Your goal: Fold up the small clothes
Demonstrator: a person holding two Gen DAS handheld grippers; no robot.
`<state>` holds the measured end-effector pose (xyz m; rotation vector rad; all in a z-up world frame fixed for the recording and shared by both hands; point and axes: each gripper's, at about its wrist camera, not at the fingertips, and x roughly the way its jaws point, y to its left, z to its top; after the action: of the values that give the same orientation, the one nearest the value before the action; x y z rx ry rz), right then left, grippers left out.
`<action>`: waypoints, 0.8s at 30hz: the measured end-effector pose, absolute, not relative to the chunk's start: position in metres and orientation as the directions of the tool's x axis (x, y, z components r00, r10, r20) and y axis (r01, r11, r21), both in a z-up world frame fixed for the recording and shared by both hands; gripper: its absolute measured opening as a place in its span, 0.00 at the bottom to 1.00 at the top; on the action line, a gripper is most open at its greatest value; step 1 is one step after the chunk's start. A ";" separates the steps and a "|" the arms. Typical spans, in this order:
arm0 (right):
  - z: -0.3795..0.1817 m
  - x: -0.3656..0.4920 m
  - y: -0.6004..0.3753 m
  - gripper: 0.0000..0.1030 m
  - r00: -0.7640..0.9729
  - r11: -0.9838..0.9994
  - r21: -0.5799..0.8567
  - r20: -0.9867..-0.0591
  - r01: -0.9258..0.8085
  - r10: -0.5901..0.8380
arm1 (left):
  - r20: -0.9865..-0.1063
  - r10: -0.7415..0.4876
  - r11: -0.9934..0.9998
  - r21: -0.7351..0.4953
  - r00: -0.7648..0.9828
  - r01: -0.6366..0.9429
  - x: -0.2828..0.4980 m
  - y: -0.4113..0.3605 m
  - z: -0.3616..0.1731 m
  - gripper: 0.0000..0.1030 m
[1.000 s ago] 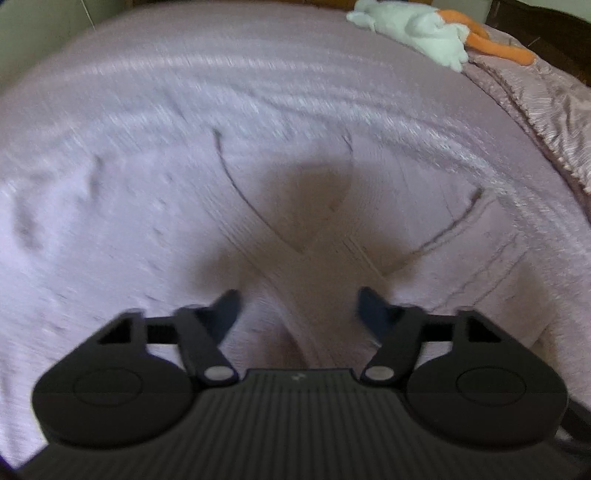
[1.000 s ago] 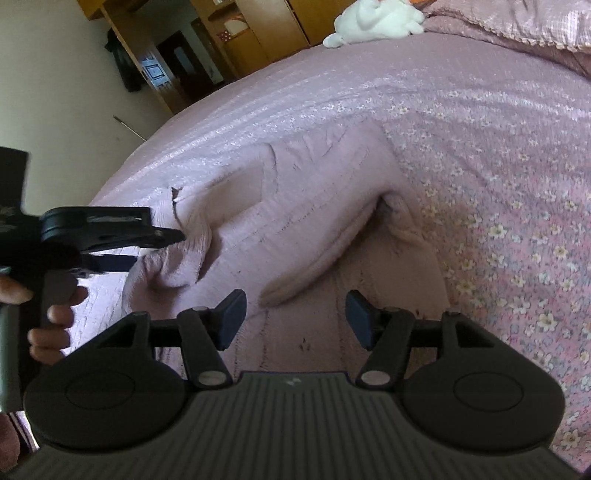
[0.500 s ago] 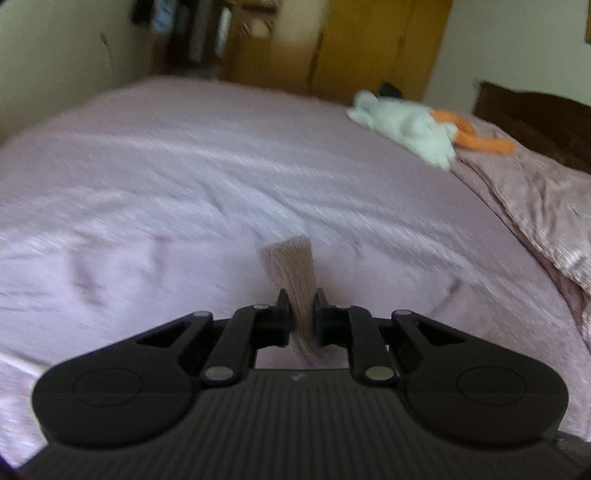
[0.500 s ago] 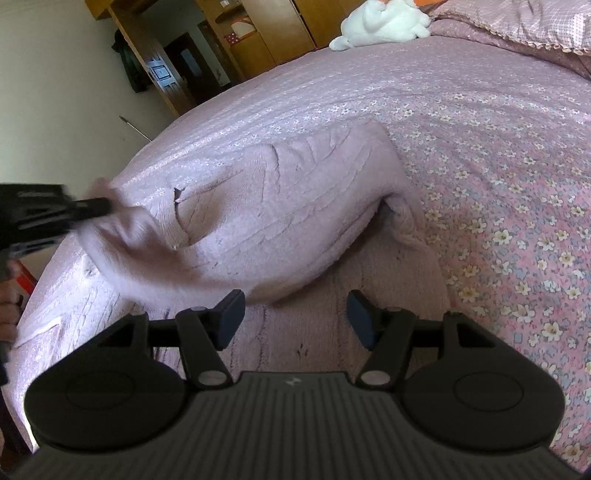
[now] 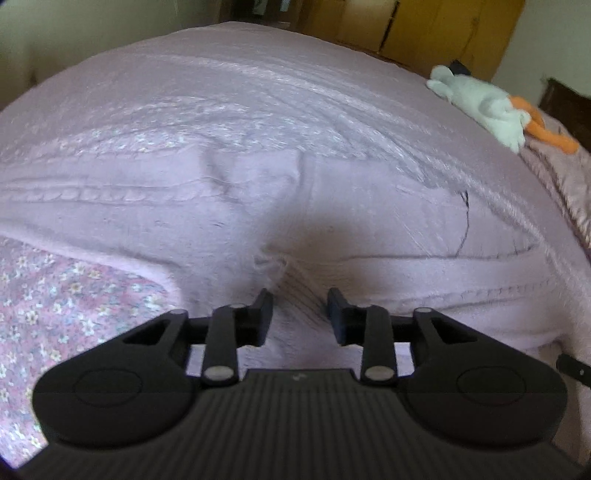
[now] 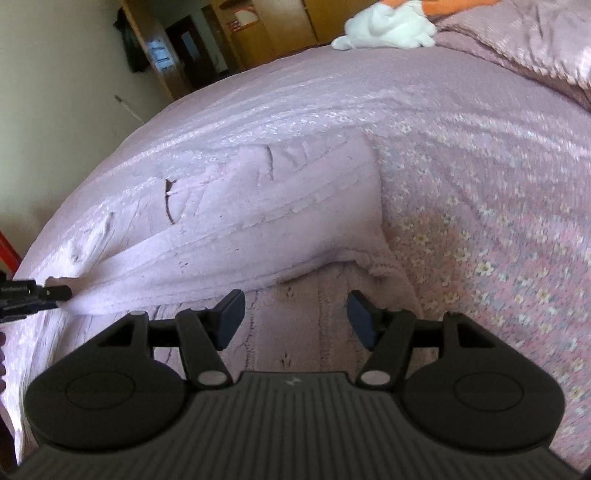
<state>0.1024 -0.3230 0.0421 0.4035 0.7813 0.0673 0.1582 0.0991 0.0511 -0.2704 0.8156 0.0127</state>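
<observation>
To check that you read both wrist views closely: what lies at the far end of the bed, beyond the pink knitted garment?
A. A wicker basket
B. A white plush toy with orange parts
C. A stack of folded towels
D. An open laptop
B: a white plush toy with orange parts lies on the floral bedspread far beyond the pink knitted garment, and it shows in both wrist views.

The left gripper (image 6: 55,293) is cut off by the right wrist view's left edge, so its jaws cannot be read there. Far beyond the right gripper (image 6: 295,319), the white plush toy (image 6: 384,27) is blurred and clipped at the top edge.
</observation>
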 end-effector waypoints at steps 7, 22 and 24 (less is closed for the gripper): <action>0.068 0.137 -0.329 0.67 0.719 0.955 0.294 -0.672 0.043 0.175 | -0.710 -0.084 0.982 -0.177 0.700 -0.062 0.172 0.110 0.060 0.45; 0.018 0.250 -0.346 0.43 0.711 0.970 0.204 -0.701 0.129 0.053 | -0.717 -0.148 0.972 -0.232 0.681 -0.033 0.193 0.107 0.031 0.14; 0.017 0.252 -0.346 0.18 0.712 0.978 0.170 -0.701 0.123 0.032 | -0.697 -0.139 0.980 -0.197 0.704 -0.001 0.191 0.101 0.036 0.13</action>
<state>0.2520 -0.3457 0.0174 0.2109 0.7776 -0.0511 0.1912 0.1010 0.0360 -0.1879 0.7875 -0.0775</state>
